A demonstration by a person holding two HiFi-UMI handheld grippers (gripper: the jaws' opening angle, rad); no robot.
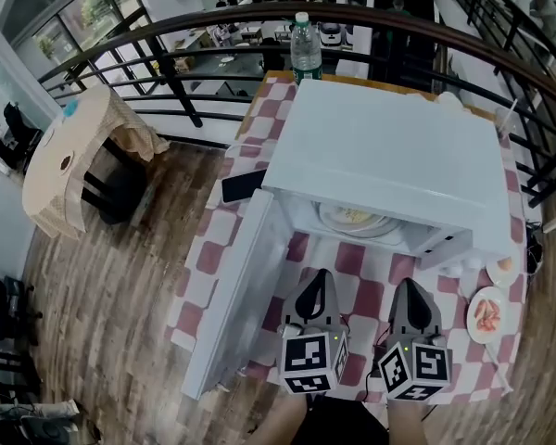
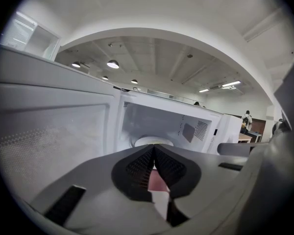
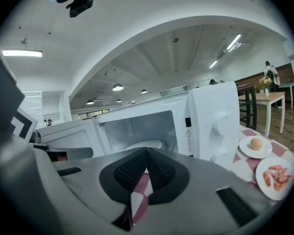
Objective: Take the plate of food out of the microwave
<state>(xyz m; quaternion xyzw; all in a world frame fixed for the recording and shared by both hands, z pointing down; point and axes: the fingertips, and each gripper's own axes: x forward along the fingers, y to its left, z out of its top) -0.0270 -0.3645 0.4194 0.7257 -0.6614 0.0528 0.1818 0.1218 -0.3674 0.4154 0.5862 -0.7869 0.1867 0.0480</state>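
A white microwave (image 1: 398, 146) stands on the checkered table with its door (image 1: 236, 290) swung wide open to the left. Inside it lies a white plate of food (image 1: 357, 219), also showing as a pale rim in the left gripper view (image 2: 149, 141) and in the right gripper view (image 3: 147, 144). My left gripper (image 1: 321, 278) and right gripper (image 1: 410, 286) hover side by side over the table in front of the opening, a short way from the plate. Both are shut with nothing between their jaws.
A small plate with an egg (image 3: 255, 145) and a plate of shrimp (image 1: 487, 315) sit on the table right of the microwave. A water bottle (image 1: 305, 49) stands behind it. A black phone (image 1: 244, 185) lies left of the microwave. A railing runs beyond the table.
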